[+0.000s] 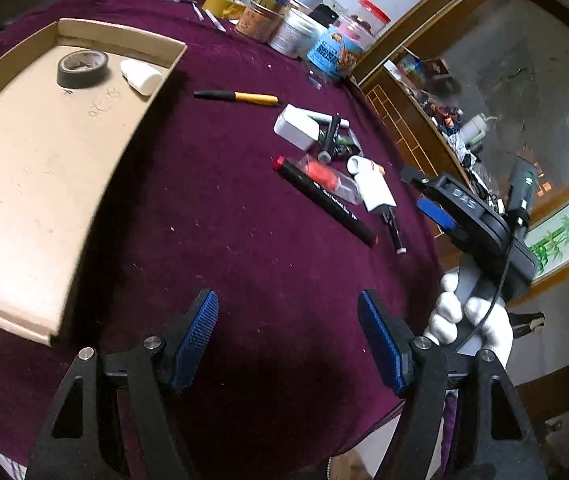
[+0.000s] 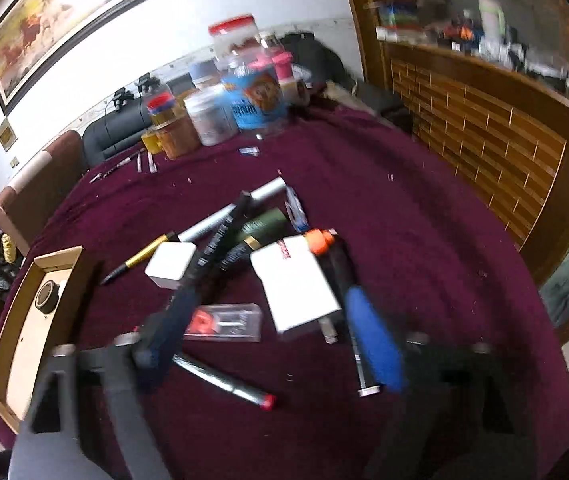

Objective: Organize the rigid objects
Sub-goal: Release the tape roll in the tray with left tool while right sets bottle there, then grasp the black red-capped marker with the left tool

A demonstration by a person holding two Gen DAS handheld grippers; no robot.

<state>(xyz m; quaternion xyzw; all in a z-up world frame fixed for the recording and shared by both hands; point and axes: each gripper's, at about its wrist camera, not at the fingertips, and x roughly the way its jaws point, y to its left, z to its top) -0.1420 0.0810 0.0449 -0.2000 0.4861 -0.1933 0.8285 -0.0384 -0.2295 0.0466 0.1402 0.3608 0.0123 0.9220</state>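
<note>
Grippers both spread wide, nothing held, over the purple cloth (image 1: 224, 220).
Left gripper (image 1: 288, 340) hangs beside the cardboard tray (image 1: 24, 168) with the tape roll (image 1: 81, 68) in it; right gripper (image 2: 272, 332) is above the pile of markers (image 2: 220, 244) and white boxes (image 2: 298, 284).

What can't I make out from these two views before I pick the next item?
- Right gripper: motion blur in the right wrist view smears the jaws, though they look open.
- Pens under the white box: their lower ends are covered by it.
- Jar labels: too small and blurred in both views.
- Cardboard tray: left part cut off by the left wrist view's edge.
</note>
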